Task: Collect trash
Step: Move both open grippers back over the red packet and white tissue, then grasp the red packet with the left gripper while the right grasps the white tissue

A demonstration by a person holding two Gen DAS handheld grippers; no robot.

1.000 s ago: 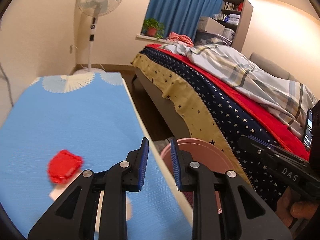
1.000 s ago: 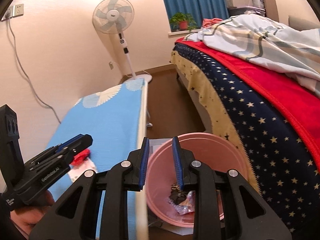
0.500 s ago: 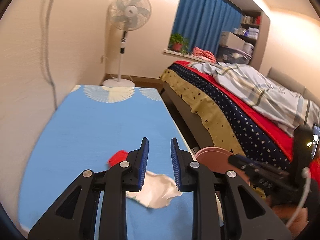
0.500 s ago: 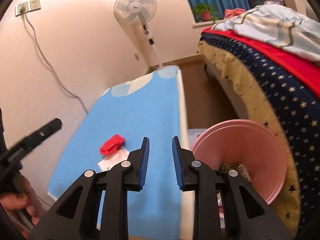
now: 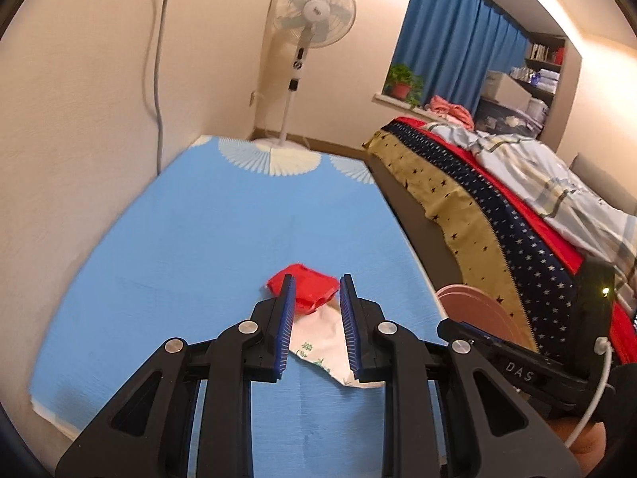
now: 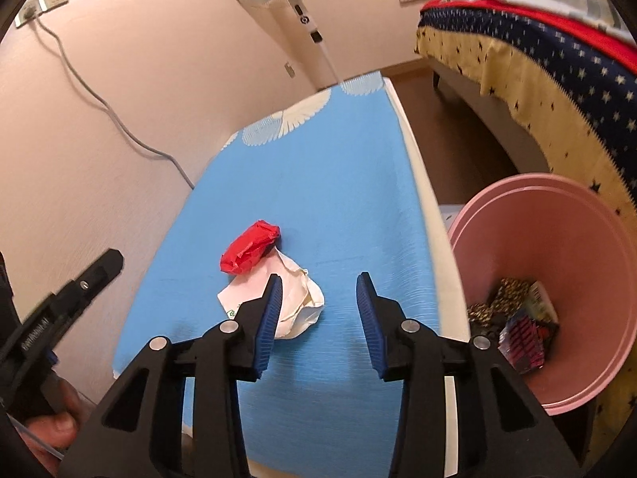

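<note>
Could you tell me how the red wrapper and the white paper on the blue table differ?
The red wrapper is a compact, glossy bundle; the white paper is matte, crumpled and spread wider, with small green print. The wrapper lies farther from the cameras, overlapping the paper's far edge. Both lie on the blue table, outside the pink bin.

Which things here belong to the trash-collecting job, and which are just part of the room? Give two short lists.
Job:
red wrapper
white paper
pink bin, already holding scraps
left gripper
right gripper, jaws just opening, nothing between them

Room only:
table
fan
bed
plant
curtain
</note>
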